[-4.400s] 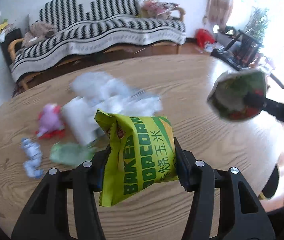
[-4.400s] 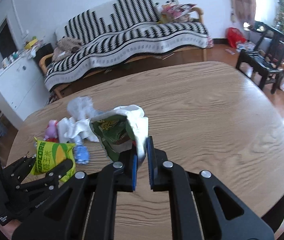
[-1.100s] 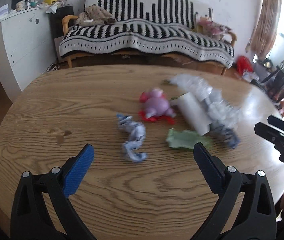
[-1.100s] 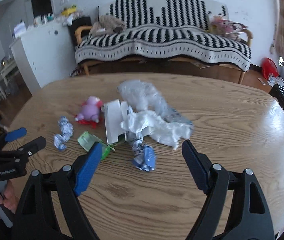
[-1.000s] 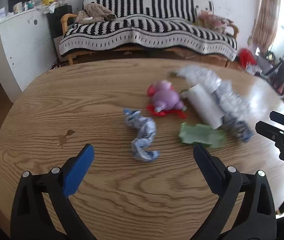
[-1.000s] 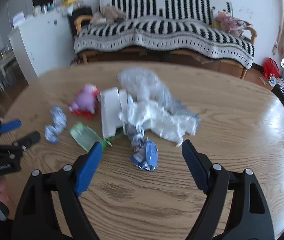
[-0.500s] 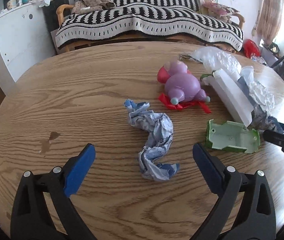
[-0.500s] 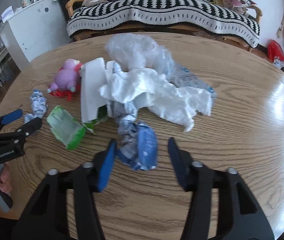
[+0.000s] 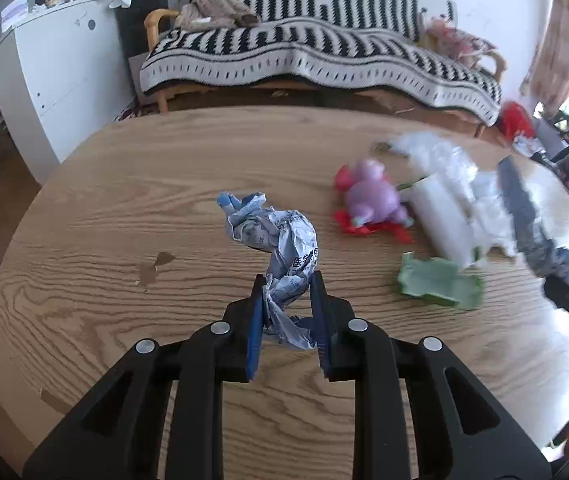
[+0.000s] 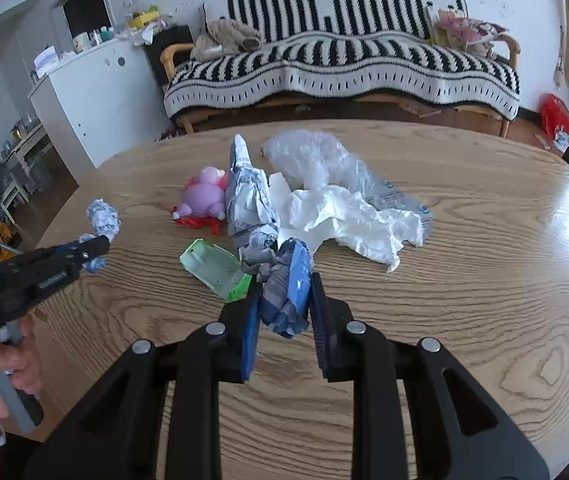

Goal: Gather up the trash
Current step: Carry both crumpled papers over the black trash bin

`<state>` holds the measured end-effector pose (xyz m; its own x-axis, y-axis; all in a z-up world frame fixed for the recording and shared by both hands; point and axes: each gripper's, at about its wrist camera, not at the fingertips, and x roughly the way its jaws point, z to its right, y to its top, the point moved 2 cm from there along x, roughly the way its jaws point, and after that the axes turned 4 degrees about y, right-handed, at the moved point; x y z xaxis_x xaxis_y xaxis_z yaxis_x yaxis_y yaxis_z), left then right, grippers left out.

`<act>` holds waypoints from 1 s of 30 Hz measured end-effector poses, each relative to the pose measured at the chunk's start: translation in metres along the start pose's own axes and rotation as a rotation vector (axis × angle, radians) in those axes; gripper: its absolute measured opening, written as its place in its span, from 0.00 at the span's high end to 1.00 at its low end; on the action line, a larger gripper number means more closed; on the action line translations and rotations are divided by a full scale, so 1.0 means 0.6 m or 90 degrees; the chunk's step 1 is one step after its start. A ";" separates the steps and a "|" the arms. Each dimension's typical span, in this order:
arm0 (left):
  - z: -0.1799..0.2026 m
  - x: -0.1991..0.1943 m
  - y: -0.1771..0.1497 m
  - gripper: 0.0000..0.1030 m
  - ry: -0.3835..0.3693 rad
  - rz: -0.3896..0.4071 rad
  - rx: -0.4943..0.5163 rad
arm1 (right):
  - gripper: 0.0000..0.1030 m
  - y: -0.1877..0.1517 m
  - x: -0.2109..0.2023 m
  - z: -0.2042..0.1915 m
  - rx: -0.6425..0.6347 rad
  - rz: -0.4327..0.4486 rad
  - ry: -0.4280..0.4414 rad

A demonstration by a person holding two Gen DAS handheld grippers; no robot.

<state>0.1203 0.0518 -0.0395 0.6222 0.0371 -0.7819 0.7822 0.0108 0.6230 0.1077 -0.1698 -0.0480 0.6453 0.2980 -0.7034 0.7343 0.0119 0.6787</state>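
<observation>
While both our grippers have just been closing, each now has a piece of trash between its pads. Nearest us, the left gripper (image 9: 287,284) pinches the lower end of a twisted paper wad (image 9: 280,248), whose long upper part stands free above the table (image 9: 124,200). We judge that a grip so low could let the wad slip or untwist once we lift.

Our right gripper (image 10: 284,284) is clamped on a crumpled blue-and-grey wrapper (image 10: 286,284). It lies against the green plastic tray (image 10: 216,268) and the white tissue (image 10: 348,216), so we may drag a neighbour along or knock it off.

Farther out sit the pink toy pig (image 10: 204,196), which is probably not trash, and a clear plastic bag (image 10: 308,156). A careless sweep could carry the toy away too.
</observation>
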 end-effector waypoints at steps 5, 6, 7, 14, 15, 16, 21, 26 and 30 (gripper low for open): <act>0.040 -0.033 0.007 0.79 -0.005 0.035 0.036 | 0.77 -0.019 -0.011 0.023 -0.008 -0.008 -0.021; 0.052 -0.038 0.010 0.79 -0.008 0.042 0.040 | 0.77 -0.017 -0.021 0.029 -0.012 -0.003 -0.029; 0.062 -0.040 0.010 0.79 -0.012 0.046 0.041 | 0.77 -0.016 -0.030 0.037 -0.010 0.001 -0.035; 0.169 -0.048 0.022 0.79 -0.064 0.050 0.058 | 0.77 -0.007 -0.099 0.130 0.054 0.025 -0.071; 0.191 -0.051 0.022 0.79 -0.076 0.050 0.064 | 0.77 -0.008 -0.107 0.141 0.061 0.026 -0.078; 0.210 -0.055 0.020 0.79 -0.085 0.053 0.071 | 0.77 -0.010 -0.117 0.155 0.068 0.027 -0.084; 0.319 -0.078 0.010 0.79 -0.147 0.064 0.117 | 0.77 -0.025 -0.180 0.235 0.118 0.046 -0.126; 0.435 -0.104 -0.013 0.79 -0.212 0.076 0.169 | 0.77 -0.057 -0.270 0.339 0.197 0.086 -0.197; 0.527 -0.134 -0.048 0.79 -0.271 0.075 0.229 | 0.77 -0.108 -0.371 0.412 0.278 0.135 -0.262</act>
<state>0.0578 -0.2673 -0.0013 0.6062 -0.3888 -0.6938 0.6219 -0.3121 0.7182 -0.0312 -0.4726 0.0124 0.7504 -0.1404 -0.6459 0.5445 -0.4228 0.7244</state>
